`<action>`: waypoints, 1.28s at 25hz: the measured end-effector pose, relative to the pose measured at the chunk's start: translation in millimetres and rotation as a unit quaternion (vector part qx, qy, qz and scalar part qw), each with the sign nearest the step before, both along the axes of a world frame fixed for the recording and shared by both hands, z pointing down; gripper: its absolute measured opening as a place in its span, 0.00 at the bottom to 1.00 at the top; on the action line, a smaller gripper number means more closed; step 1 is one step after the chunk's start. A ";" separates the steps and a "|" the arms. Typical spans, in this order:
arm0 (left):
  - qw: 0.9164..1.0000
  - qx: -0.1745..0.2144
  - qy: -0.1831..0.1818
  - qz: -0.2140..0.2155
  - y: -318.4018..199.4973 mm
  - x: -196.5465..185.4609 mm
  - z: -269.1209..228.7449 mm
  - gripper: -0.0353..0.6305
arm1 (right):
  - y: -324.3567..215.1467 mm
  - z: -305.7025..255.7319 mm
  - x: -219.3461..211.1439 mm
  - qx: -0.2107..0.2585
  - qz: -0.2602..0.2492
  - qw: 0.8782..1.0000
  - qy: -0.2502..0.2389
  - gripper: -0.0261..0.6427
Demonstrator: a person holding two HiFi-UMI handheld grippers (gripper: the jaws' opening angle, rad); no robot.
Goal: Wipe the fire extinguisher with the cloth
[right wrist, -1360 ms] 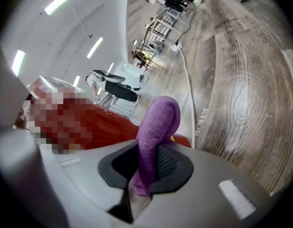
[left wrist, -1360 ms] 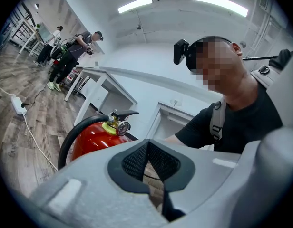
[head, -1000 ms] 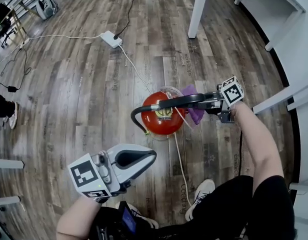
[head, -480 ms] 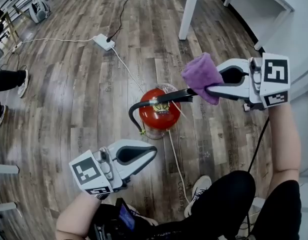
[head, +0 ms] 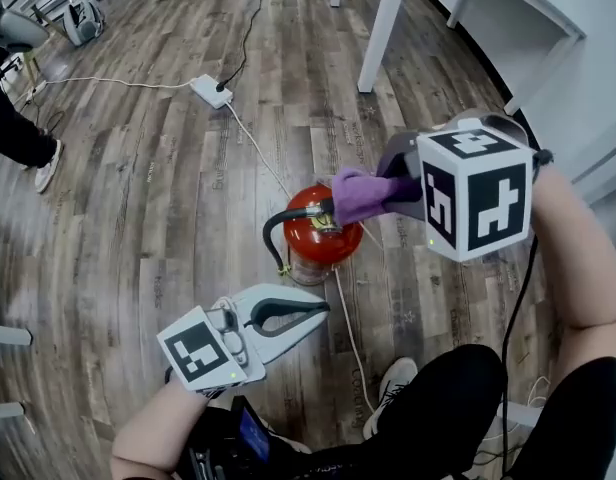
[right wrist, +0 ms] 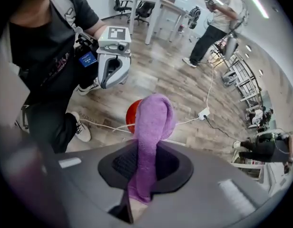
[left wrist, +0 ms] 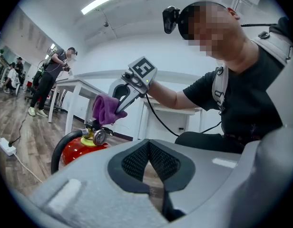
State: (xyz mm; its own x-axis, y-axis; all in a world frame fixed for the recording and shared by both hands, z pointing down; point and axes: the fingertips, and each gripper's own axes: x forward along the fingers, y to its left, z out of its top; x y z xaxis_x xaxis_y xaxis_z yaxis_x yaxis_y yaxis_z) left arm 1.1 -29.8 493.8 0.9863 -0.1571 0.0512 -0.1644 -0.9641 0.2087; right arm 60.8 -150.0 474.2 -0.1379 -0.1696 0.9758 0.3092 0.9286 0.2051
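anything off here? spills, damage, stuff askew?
Nothing spilled or damaged; the extinguisher stands upright. One oddity: a loose white cable from the power strip runs across the floor right past the extinguisher's base, where a foot could probably snag it.

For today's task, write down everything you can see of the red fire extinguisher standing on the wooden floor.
The red fire extinguisher is a rounded, glossy, metal-looking cylinder standing upright on the wood-plank floor. On top sit a yellow-green collar, a brass-coloured valve with a round pressure gauge and a black hose curving down its side. The purple cloth, pinched in the right gripper, is at its valve; contact is unclear. A white cable passes its base.
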 end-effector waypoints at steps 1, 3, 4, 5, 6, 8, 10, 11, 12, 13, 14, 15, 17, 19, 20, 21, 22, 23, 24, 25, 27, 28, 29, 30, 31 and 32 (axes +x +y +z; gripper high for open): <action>1.000 0.002 0.002 0.003 0.8 1.1 -1.2 0.05 | 2.3 3.8 -6.0 -0.002 -0.009 1.000 0.020 0.13; 1.000 0.004 0.006 0.008 2.2 2.2 -3.2 0.05 | 7.6 14.7 -23.7 -0.008 -0.035 0.998 0.054 0.13; 1.000 0.005 0.006 0.010 3.3 2.7 -3.7 0.05 | 10.7 21.4 -34.2 -0.010 -0.050 0.996 0.068 0.14; 1.000 0.006 0.006 0.012 4.4 3.2 -4.3 0.05 | 13.6 28.0 -45.0 -0.011 -0.066 0.995 0.080 0.13; 1.000 0.008 0.007 0.014 5.6 3.5 -5.1 0.05 | 15.6 33.8 -56.1 -0.012 -0.080 0.993 0.089 0.14; 1.000 0.011 0.010 0.015 7.4 3.1 -7.1 0.05 | 17.0 42.6 -79.2 -0.015 -0.098 0.991 0.093 0.14; 1.000 0.013 0.012 0.013 8.0 0.3 -8.4 0.05 | 15.9 49.9 -100.7 -0.021 -0.104 0.990 0.089 0.14; 1.000 0.012 0.012 0.012 7.9 -1.7 -8.6 0.05 | 15.0 53.5 -108.9 -0.025 -0.106 0.990 0.089 0.14; 1.000 0.011 0.013 0.011 7.8 -3.6 -8.6 0.05 | 14.6 56.3 -114.5 -0.029 -0.107 0.990 0.091 0.14; 1.000 0.009 0.014 0.010 7.5 -5.2 -8.4 0.05 | 14.3 57.7 -117.8 -0.033 -0.107 0.989 0.094 0.14; 1.000 0.007 0.015 0.009 7.2 -6.5 -8.0 0.05 | 14.1 57.7 -119.2 -0.037 -0.106 0.989 0.095 0.14; 1.000 0.005 0.015 0.008 6.7 -7.6 -7.3 0.05 | 13.7 56.8 -118.9 -0.040 -0.103 0.989 0.096 0.14; 1.000 0.000 0.017 0.007 5.2 -8.7 -5.4 0.05 | 12.9 54.8 -114.3 -0.045 -0.098 0.989 0.099 0.14; 1.000 -0.006 0.019 0.007 3.4 -8.2 -4.0 0.05 | 13.0 52.9 -107.8 -0.054 -0.090 0.990 0.098 0.14; 1.000 -0.008 0.020 0.007 2.4 -7.5 -3.5 0.05 | 12.9 51.2 -105.0 -0.059 -0.085 0.990 0.095 0.13; 1.000 -0.009 0.021 0.007 1.6 -6.4 -2.9 0.05 | 11.5 48.1 -101.9 -0.060 -0.077 0.991 0.092 0.13; 1.000 -0.010 0.022 0.008 0.8 -5.3 -2.2 0.05 | 7.9 43.4 -97.4 -0.055 -0.068 0.992 0.092 0.13; 1.000 -0.012 0.023 0.008 0.2 -4.2 -1.4 0.05 | 2.9 37.9 -91.7 -0.045 -0.058 0.993 0.096 0.13; 1.000 -0.014 0.024 0.009 -0.2 -3.2 -0.5 0.05 | -0.7 33.2 -85.8 -0.037 -0.051 0.993 0.100 0.13; 0.999 -0.017 0.026 0.009 -0.8 -2.4 0.5 0.05 | -2.3 30.1 -80.1 -0.035 -0.046 0.993 0.104 0.13; 0.999 -0.023 0.027 0.010 -2.6 -1.5 3.4 0.05 | -2.9 26.2 -67.0 -0.041 -0.039 0.992 0.113 0.13; 0.999 -0.025 0.027 0.010 -3.8 -1.0 4.8 0.05 | -2.5 24.7 -59.5 -0.048 -0.034 0.992 0.115 0.13; 0.999 -0.027 0.027 0.010 -5.0 -0.3 5.8 0.05 | -1.4 23.1 -52.2 -0.056 -0.027 0.992 0.114 0.13; 0.999 -0.028 0.028 0.009 -5.8 0.4 6.2 0.05 | 0.8 21.6 -45.6 -0.066 -0.020 0.992 0.109 0.13; 0.999 -0.029 0.029 0.009 -6.2 0.9 6.6 0.05 | 3.6 20.1 -39.8 -0.076 -0.012 0.992 0.100 0.13; 0.999 -0.030 0.029 0.008 -6.3 1.3 6.8 0.05 | 6.4 18.5 -34.2 -0.086 -0.004 0.992 0.090 0.13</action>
